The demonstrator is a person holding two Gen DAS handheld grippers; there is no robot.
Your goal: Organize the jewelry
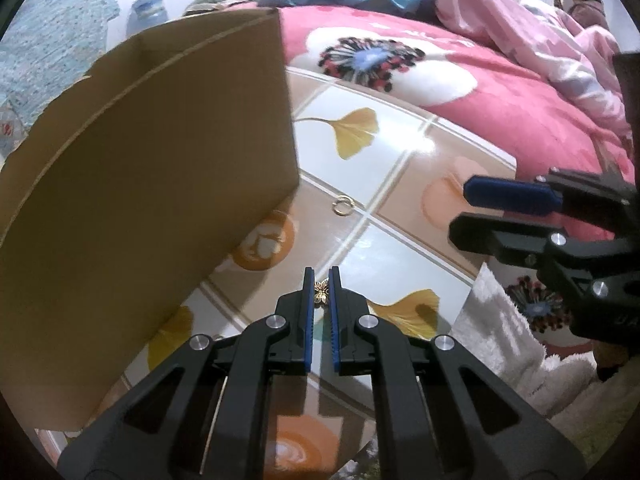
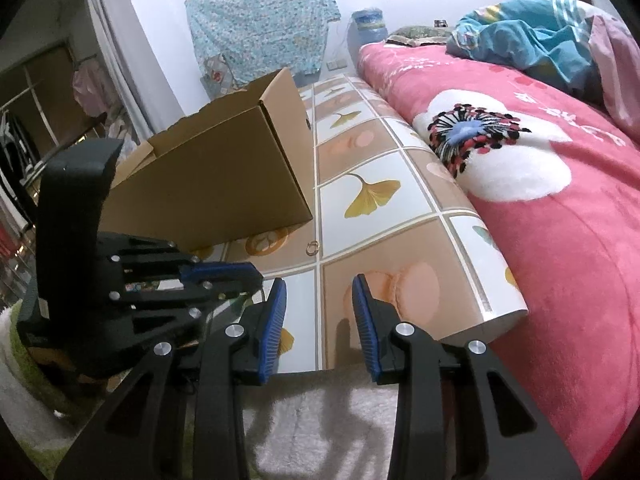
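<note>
Two pieces of jewelry show from where I hold my claws. The first is a small gold butterfly charm [image 1: 321,293], pinched between the blue pads of my left claw [image 1: 321,280], right at their tips, with the jaws drawn in narrow on it. The second is a gold ring [image 1: 341,204] lying flat on the table, ahead of those same tips and slightly to the right of them, well apart from the charm (from my right claw's camera the ring [image 2: 312,247] sits ahead and a little left of the fingers, near the corner of the box).

My right claw [image 2: 319,282] hangs partly open over the near edge of the table with nothing between its pads; in the left camera it comes in from the right side [image 1: 460,208], well clear of the charm.

Under both claws is the tabletop [image 1: 396,160], covered in squares printed with yellow leaves and orange rounds. To the left of my left claw stands an open cardboard box [image 1: 160,160], its brown wall close beside the fingers. To the right of the table lies a pink blanket [image 2: 560,240] with a big white flower on it, and nearest me, below the right claw, a white fluffy cloth [image 2: 320,432].
</note>
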